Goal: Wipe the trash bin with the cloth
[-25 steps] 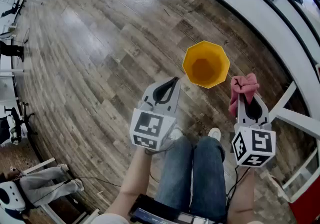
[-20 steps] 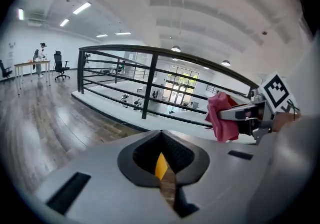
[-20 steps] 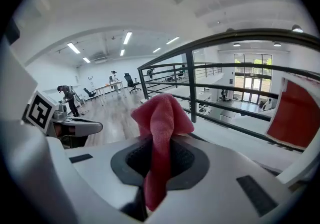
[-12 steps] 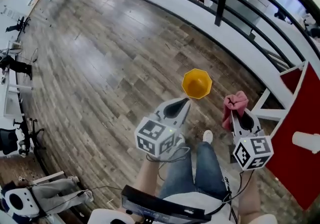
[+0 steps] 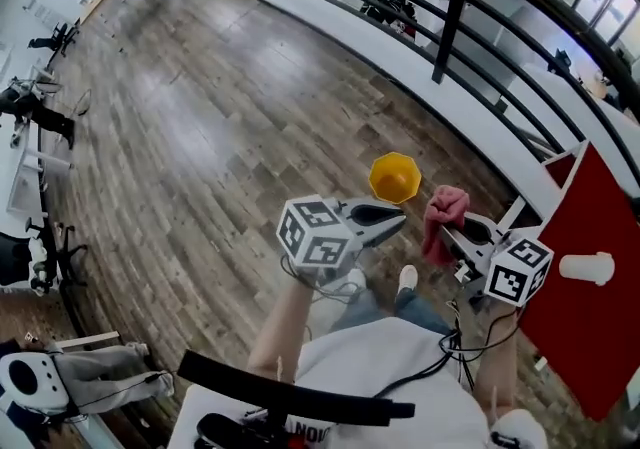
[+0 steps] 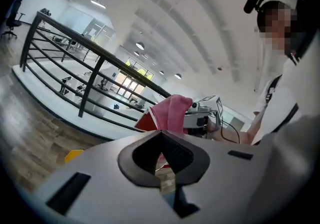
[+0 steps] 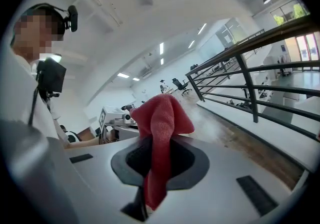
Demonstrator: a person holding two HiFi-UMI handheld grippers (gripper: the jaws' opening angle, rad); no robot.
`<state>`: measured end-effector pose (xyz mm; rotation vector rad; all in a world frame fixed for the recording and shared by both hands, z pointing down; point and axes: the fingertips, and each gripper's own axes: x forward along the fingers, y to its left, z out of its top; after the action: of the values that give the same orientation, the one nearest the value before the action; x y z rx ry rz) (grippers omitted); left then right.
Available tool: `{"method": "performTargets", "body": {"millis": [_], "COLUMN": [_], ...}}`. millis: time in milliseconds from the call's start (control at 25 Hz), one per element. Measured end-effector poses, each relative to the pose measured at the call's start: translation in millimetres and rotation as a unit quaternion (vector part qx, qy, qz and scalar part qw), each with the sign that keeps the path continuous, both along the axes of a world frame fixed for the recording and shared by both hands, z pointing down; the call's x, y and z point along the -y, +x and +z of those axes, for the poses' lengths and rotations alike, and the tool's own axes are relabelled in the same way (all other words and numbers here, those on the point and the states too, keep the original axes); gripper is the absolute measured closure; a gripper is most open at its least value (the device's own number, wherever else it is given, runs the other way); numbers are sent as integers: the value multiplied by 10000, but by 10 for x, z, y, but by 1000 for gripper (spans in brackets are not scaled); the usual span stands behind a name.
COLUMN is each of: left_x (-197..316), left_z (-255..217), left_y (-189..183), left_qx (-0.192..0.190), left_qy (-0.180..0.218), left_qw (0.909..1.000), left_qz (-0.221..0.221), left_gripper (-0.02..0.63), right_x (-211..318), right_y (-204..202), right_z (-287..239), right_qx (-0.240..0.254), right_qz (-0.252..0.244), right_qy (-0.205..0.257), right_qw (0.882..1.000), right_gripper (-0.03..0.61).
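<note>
We've got R gripper (image 5: 448, 230) clamped on pink cloth (image 5: 441, 212), bunched ready for wiping, we reckon. L gripper (image 5: 398, 221) closed, empty. Both well apart from orange trash bin (image 5: 394, 177).

the yellow octagonal plastic trash bin (image 5: 394, 177) stands on the grey wood-plank floor (image 5: 190, 137). in the head view the left gripper (image 5: 398, 221) hangs at its six o'clock. the pink fabric cloth (image 5: 443, 219), held in the right gripper (image 5: 449, 232), is at its four o'clock. the black metal railing (image 5: 452, 12) runs behind, toward one o'clock.
</note>
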<state>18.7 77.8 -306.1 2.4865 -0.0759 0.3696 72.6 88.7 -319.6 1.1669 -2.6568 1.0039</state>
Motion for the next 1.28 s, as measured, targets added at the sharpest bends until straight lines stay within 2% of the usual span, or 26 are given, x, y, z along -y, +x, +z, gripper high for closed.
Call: {"method": "performTargets", "body": {"millis": [200,320,440,680,1280], "left_x": [-33,-31,21,23,-86], "left_z": [-109,-179,-237,-201,-239], "left_y": [22,-3,-57,-122,-198], "left_qx": [-470,-849,-1082,-950,-928], "left_qy": [-271,-609,-702,-571,-496], "left_qw": [9985,9945,9915,9937,9942], "left_qz": [39,-17,-139,-188,-239], "left_gripper": [611,611,611,611,611], "right_x": [7,-30,-42,-69,-172], "right_y": [-136,-213,-253,-241,-246], "right_z": [-145,-176,-198,-164,-170], "right_qx": [566,602,547,558,563], "right_qz": [-448,-722,-827,-760,-693], "right_qy": [-42,-84,-57,-50,-77], "right_qw": [9974,9955,9951,9955,9960], "right_gripper": [528,528,528,528,528]}}
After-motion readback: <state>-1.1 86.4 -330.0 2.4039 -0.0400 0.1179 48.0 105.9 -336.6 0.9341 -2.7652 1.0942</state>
